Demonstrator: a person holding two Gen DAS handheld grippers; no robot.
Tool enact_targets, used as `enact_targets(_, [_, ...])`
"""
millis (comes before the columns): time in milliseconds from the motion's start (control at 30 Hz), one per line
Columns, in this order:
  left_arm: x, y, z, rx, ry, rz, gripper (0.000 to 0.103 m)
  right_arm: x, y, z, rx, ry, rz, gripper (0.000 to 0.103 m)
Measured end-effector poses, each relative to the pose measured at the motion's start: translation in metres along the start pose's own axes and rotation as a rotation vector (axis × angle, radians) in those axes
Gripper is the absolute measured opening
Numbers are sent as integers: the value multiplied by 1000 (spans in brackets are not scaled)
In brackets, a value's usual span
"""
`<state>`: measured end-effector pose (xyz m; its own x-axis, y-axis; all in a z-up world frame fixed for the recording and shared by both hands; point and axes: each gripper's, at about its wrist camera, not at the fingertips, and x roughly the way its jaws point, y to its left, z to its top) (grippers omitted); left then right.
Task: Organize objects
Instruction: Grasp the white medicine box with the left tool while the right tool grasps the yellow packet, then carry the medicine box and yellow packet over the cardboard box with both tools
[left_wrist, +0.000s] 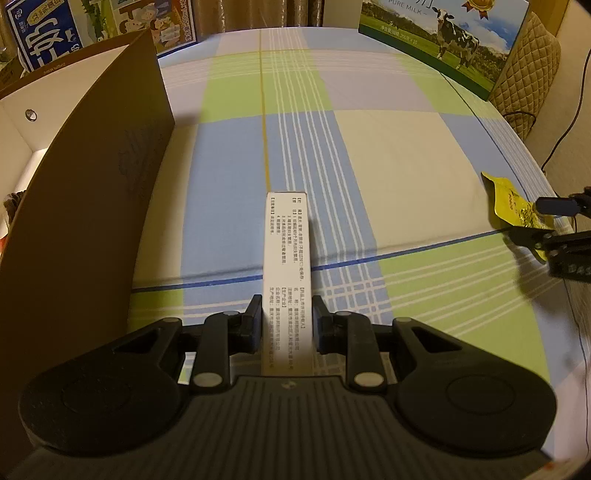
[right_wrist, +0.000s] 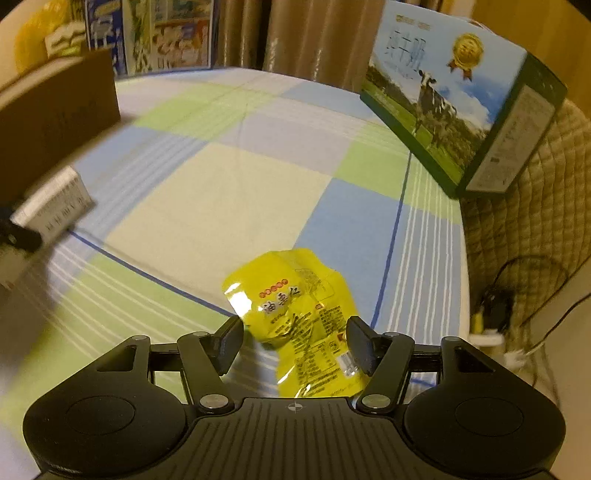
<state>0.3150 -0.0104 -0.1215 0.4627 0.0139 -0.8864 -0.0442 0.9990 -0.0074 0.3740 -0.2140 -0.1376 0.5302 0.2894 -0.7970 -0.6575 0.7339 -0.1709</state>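
White box (left_wrist: 286, 266) clamped lengthwise in left gripper (left_wrist: 287, 314), brown carton (left_wrist: 85, 177) to its left. Yellow packet (right_wrist: 295, 317) on checked cloth (right_wrist: 221, 199) between right gripper (right_wrist: 295, 341) fingers, spread, not pinching. Advice: centre packet, close gently, avoid snagging cloth.

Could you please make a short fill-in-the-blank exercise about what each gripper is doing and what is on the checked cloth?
1. The left gripper is shut on a long white ____ with printed text.
2. The yellow snack packet lies between the ____ jaws of the right gripper.
3. The milk carton at the far right shows a black-and-white ____.
4. The tall cardboard panel beside the left gripper is ____ in colour.

Missing words: box; open; cow; brown
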Motion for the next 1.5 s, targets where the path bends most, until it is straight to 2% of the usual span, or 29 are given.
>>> enact_targets(167, [1, 0, 1, -2, 6, 0, 22, 4, 6, -5, -58, -44, -29, 56])
enact_targets(200, [2, 0, 1, -1, 7, 0, 22, 3, 7, -5, -63, -50, -24, 46])
enact_targets(300, [4, 1, 0, 1, 11, 3, 22, 3, 13, -6, -109, -55, -50, 45])
enact_targets(500, [7, 1, -4, 1, 26, 3, 22, -4, 20, -7, -94, -37, -38, 44])
enact_targets(933, [-2, 2, -26, 0, 47, 19, 22, -41, 62, -32, -49, 5, 89, 44])
enact_targets(1300, [-25, 5, -68, -19, 64, 23, 22, -72, 97, -50, -16, 23, 200, 44])
enact_targets(1500, [-46, 4, -105, -23, 91, 9, 22, -86, 118, -60, -18, 26, 245, 44])
